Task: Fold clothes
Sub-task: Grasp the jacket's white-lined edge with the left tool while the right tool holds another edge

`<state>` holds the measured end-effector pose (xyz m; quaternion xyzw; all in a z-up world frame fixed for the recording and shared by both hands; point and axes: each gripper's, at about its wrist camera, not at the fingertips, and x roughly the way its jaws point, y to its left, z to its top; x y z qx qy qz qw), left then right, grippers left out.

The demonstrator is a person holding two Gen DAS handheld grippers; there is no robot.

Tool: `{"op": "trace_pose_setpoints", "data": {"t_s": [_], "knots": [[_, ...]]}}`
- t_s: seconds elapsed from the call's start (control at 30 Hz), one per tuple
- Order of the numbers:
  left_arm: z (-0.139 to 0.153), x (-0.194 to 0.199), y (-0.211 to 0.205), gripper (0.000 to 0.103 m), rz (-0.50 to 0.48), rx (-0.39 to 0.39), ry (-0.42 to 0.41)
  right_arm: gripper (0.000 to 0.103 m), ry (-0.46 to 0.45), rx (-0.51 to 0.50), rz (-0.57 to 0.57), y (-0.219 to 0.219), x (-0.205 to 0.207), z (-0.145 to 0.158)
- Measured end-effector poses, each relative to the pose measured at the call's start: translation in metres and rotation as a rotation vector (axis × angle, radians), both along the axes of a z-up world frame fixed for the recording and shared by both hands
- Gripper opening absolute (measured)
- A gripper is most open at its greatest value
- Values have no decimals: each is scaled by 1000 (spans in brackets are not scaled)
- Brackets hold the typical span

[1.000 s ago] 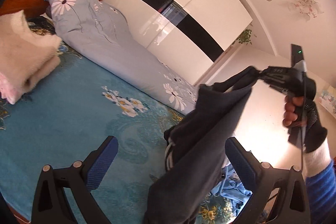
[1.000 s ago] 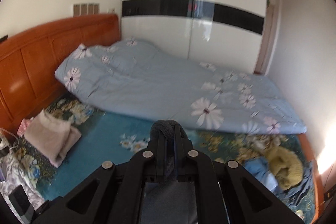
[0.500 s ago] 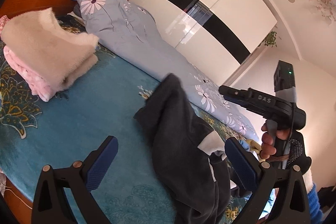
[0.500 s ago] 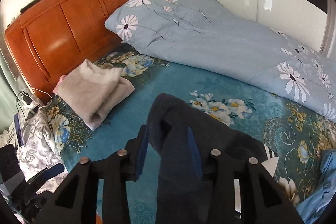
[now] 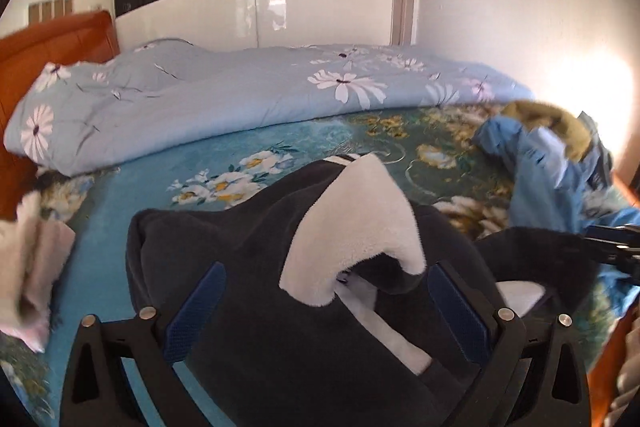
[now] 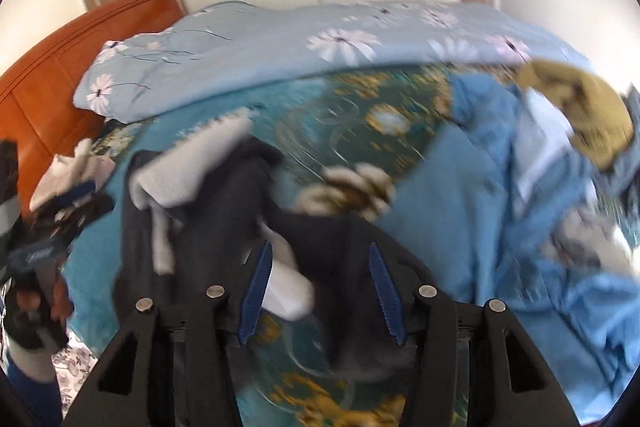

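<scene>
A dark navy garment (image 5: 248,239) with a white fleece lining (image 5: 360,211) lies crumpled on the teal floral bedsheet (image 5: 120,203). My left gripper (image 5: 328,311) is open and low over it, with the cloth lying between its wide-spread blue pads, which do not touch it. In the blurred right wrist view my right gripper (image 6: 320,291) has its jaws opening. A fold of the same garment (image 6: 224,211) lies loose between them, unpressed. A gloved hand (image 6: 36,307) holds the left gripper (image 6: 40,251) at that view's left edge.
A pale blue flowered duvet (image 5: 240,99) runs along the back of the bed, against an orange wooden headboard (image 5: 52,39). Folded beige and pink knitwear (image 5: 32,255) sits at the left. A heap of light blue clothes (image 6: 500,187) with a mustard garment (image 6: 580,107) lies at the right.
The garment hung in the air from my shut right gripper. That gripper has let go and the garment now lies on the bed. Both grippers have swung down towards it.
</scene>
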<state>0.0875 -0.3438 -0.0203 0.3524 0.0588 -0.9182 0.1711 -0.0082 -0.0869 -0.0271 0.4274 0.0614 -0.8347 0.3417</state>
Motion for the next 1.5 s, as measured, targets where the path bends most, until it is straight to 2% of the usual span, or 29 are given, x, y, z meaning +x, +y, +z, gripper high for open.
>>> {"op": "trace_pose_setpoints", "data": {"t_s": [0.03, 0.07, 0.13, 0.2, 0.23, 0.27, 0.33, 0.43, 0.47, 0.57, 0.67, 0.73, 0.77, 0.8, 0.83, 0.87, 0.97, 1.07, 1.17, 1.23, 1.27, 1.3, 1.4, 1.5], "knots": [[-6, -13, 3, 99, -1, -45, -27, 52, -6, -5, -13, 13, -1, -6], [-9, -21, 3, 94, 1, -57, -43, 52, -12, -10, -20, 24, 0, -11], [-9, -26, -5, 68, 15, -13, -35, 52, -25, -25, -28, 40, -1, -21], [-6, -29, -10, 17, 53, 7, -30, 52, -48, -50, -34, 49, -2, -29], [-5, -29, -12, 8, 71, 2, -25, 52, -62, -66, -39, 52, -3, -31], [-2, -26, -14, 3, 84, 0, -13, 52, -73, -84, -43, 54, -4, -34], [9, -12, -22, 3, 102, 25, 38, 52, -87, -118, -50, 56, -4, -37], [37, 23, -39, 0, 186, -26, 127, 52, -81, -149, -39, 54, 1, -36], [46, 34, -46, 0, 197, -16, 149, 52, -78, -151, -32, 52, 3, -35], [62, 59, -66, 1, 189, 92, 203, 52, -71, -157, -30, 46, 8, -32], [57, 60, -61, 2, 129, 146, 177, 52, -90, -193, -35, 41, 11, -31], [47, 51, -49, 11, 87, 130, 137, 52, -102, -209, -35, 38, 15, -31], [41, 45, -41, 31, 68, 118, 111, 52, -99, -202, -32, 38, 17, -30], [33, 38, -34, 56, 49, 107, 85, 52, -93, -194, -29, 39, 20, -30], [25, 31, -26, 63, 31, 97, 61, 52, -88, -185, -26, 39, 23, -29], [17, 24, -19, 65, 13, 86, 38, 52, -83, -176, -24, 39, 25, -28], [-4, 4, -5, 65, -20, 48, -23, 52, -73, -167, -28, 45, 31, -29], [-20, -17, -6, 65, 28, -19, -78, 52, -86, -181, -45, 53, 30, -33], [-29, -32, -15, 64, 64, -15, -97, 52, -97, -187, -49, 57, 27, -39], [-27, -34, -17, 46, 75, -19, -69, 52, -89, -187, -46, 58, 26, -40], [-24, -33, -19, 20, 84, -4, -49, 52, -83, -188, -44, 58, 26, -41], [-21, -32, -22, 10, 93, 10, -30, 52, -83, -190, -42, 58, 26, -43], [-9, -26, -30, 9, 121, 54, 37, 53, -92, -195, -33, 57, 23, -47], [21, 2, -49, 8, 159, 103, 146, 53, -108, -186, -17, 55, 23, -51]]}}
